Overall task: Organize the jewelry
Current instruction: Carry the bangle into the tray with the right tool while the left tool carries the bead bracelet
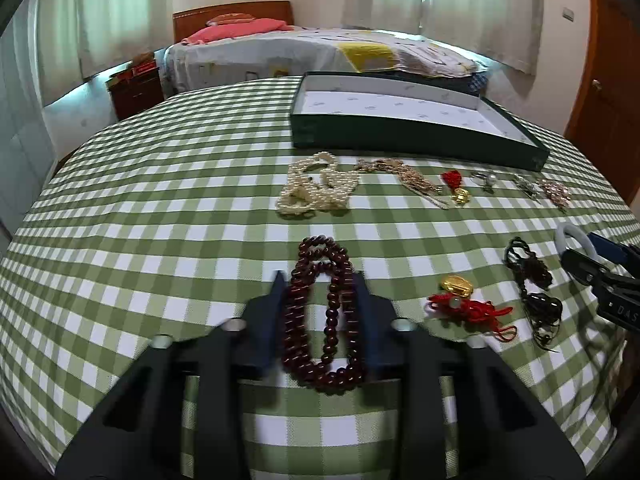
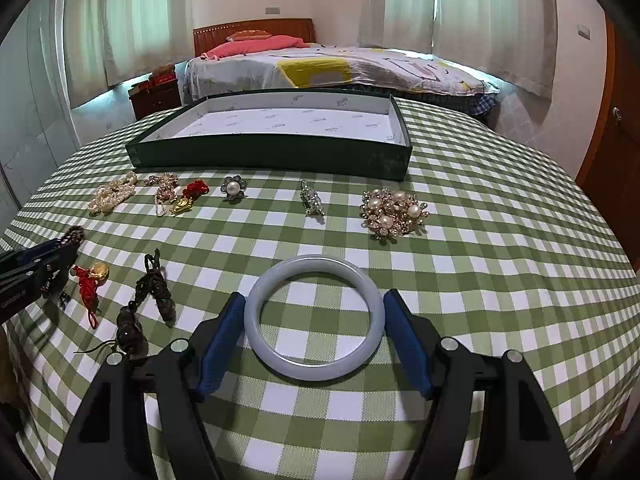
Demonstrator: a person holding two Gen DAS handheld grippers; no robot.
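A dark red bead necklace (image 1: 320, 320) lies on the green checked tablecloth between the fingers of my left gripper (image 1: 320, 284), which is open around it. A pale jade bangle (image 2: 314, 316) lies flat between the blue pads of my right gripper (image 2: 314, 300), which is open, its pads close beside the ring. The bangle (image 1: 576, 240) and right gripper also show in the left wrist view. A dark green tray (image 2: 272, 156) with a white lining stands empty at the back of the table.
Loose on the cloth: a pearl necklace (image 1: 316, 188), gold chain (image 1: 408, 176), red-and-gold charms (image 1: 460, 300), dark cord pieces (image 2: 156, 292), a pearl flower ring (image 2: 233, 188), a silver brooch (image 2: 312, 200), a pearl cluster brooch (image 2: 394, 212). A bed (image 2: 340, 68) stands behind the table.
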